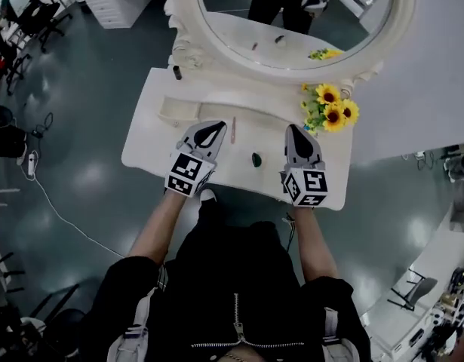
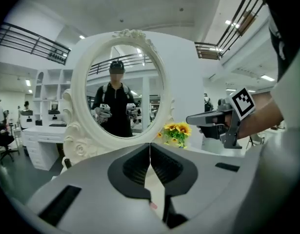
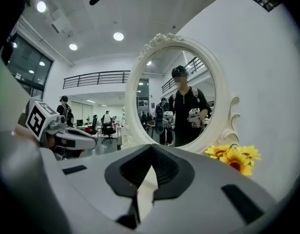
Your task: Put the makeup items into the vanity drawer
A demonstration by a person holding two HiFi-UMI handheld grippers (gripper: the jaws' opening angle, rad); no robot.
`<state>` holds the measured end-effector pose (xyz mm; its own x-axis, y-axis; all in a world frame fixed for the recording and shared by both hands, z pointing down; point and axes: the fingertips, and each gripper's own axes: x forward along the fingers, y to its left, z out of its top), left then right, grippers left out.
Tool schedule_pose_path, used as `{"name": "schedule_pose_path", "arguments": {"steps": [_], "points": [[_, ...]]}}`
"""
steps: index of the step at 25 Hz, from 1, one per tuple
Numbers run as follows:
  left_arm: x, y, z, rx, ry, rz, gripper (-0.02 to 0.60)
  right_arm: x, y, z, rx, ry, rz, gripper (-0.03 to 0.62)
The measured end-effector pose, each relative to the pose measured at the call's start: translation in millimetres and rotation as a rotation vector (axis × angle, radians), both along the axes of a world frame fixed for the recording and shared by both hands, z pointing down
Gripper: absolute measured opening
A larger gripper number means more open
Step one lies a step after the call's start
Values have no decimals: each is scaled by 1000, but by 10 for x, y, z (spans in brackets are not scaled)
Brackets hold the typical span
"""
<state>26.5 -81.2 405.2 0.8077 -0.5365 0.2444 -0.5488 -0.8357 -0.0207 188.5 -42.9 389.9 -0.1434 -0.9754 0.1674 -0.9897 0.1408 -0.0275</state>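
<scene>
Pink makeup stick (image 1: 233, 130) is lying on the white worktop (image 1: 152, 148), just beside the left gripper (image 1: 210, 131), off its right side and between the two grippers. Small dark item (image 1: 256, 158) is lying nearer the front edge, also between them, closer to the right gripper (image 1: 294, 132). Neither item is being touched. Both grippers are hovering over the worktop pointing toward the oval mirror (image 1: 292, 21). Left jaws are sitting together with nothing in them, and right jaws the same. Sunflowers (image 1: 331, 108) are standing at the back right, near the right gripper's tip. A small black tube (image 1: 176, 72) is standing by the mirror base at back left, well apart from both grippers.
</scene>
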Motion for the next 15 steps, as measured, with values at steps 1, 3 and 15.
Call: {"name": "schedule_pose_path", "arguments": {"steps": [1, 3, 15], "points": [[30, -73, -8, 8, -2, 30, 21, -2, -48, -8, 3, 1, 12, 6], [123, -136, 5, 11, -4, 96, 21, 24, -40, 16, -4, 3, 49, 6], [375, -53, 334, -82, 11, 190, 21, 170, 214, 517, -116, -4, 138, 6]]}}
